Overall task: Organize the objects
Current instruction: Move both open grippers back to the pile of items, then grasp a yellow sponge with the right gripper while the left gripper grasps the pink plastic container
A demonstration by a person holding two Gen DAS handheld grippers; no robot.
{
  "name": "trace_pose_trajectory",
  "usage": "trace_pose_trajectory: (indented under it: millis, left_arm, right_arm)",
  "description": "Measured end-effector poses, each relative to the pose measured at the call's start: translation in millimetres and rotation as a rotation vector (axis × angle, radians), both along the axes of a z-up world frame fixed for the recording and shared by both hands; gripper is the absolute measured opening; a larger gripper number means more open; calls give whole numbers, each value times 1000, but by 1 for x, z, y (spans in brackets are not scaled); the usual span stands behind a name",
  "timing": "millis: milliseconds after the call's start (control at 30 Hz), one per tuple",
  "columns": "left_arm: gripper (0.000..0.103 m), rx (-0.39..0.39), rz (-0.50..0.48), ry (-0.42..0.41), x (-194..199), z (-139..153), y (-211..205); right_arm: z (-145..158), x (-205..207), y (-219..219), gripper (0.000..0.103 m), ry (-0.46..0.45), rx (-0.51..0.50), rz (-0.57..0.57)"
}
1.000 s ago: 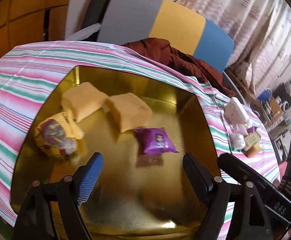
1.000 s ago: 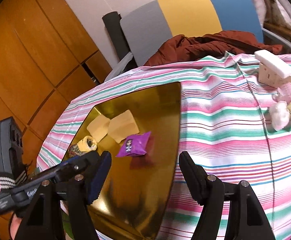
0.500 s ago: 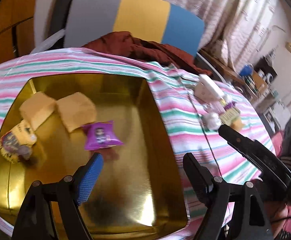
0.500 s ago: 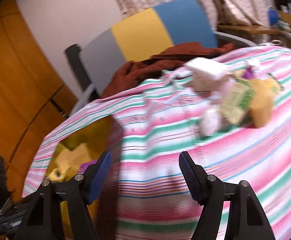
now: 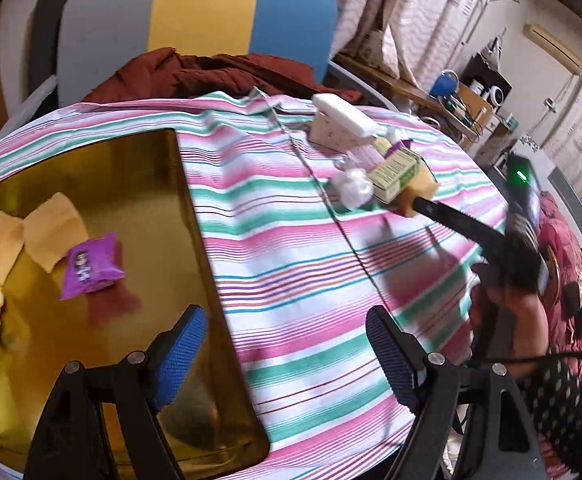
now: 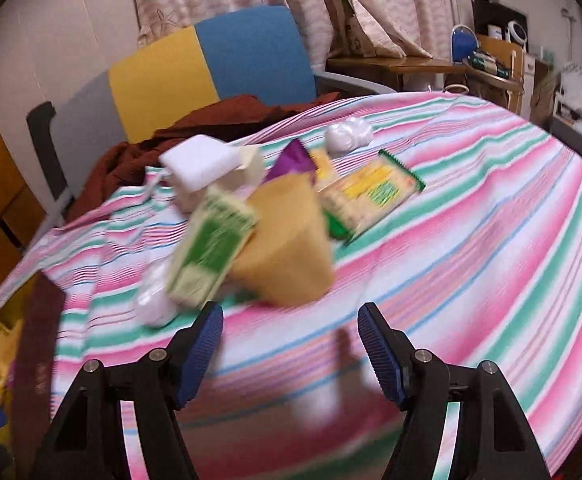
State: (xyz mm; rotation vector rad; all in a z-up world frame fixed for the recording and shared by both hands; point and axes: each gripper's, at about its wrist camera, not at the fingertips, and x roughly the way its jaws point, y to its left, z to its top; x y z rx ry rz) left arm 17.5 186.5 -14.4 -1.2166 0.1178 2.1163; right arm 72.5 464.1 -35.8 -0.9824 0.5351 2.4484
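The tablecloth [image 5: 291, 264] is striped pink, green and white. The tray [image 5: 187, 216] is gold, holding 1 purple packet [image 5: 91, 266] and 2 yellow sponges [image 5: 53, 234].

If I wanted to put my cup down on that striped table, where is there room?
The striped tablecloth lies bare between the gold tray and the snack pile; so does its near-right stretch beyond the pile. The tray's near half is free too. The pile itself is crowded, and packets fill the tray's left.

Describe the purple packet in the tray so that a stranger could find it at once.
Start at the shiny gold metal tray on the striped tablecloth. Inside it, the small purple foil snack packet lies just right of two plain yellow sponge-like blocks. It is the tray's only purple item.
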Motion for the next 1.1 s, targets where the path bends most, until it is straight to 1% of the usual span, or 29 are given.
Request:
trace_pose_trajectory:
  millis: [100,233,267,300,400,467,567,667,800,867,1000,1100]
  left_arm:
    - [84,-30,-16,12,3,-1,8]
    - [84,-66,-20,22,3,0,12]
    - [84,-68,-18,23,2,0,12]
    - [84,-69,-17,25,1,1,12]
    - [84,-60,-13,51,3,7,13]
    - [84,-51,-16,74,3,12,16]
    - [84,-56,-35,79,-1,15,27]
    - [84,-50,-57,80,-7,19,42]
    - [84,-47,-103,81,-17,16,71]
    - [84,-51,-127,63,-25,10,88]
    - [84,-65,-125,26,-40,-1,117]
    - [84,-42,-132,-14,-45,-6,133]
  right_arm:
    - [-3,-15,12,71,-24,37,33]
    - [-4,-30,16,69,-20,99,68]
    - [-6,-33,17,64,-20,96,74]
    - [-8,-35,18,56,-18,83,78]
    - [-10,-33,17,51,7,76,77]
    - [-8,-28,18,51,24,77,55]
    - [-7,-9,22,51,48,64,-16]
    - [-8,11,26,50,61,55,-92]
    - [-10,40,32,50,103,46,-181]
    - [-13,45,35,50,106,28,-196]
    - [-17,53,38,50,144,-1,-207]
    - [-19,58,42,50,176,-33,-214]
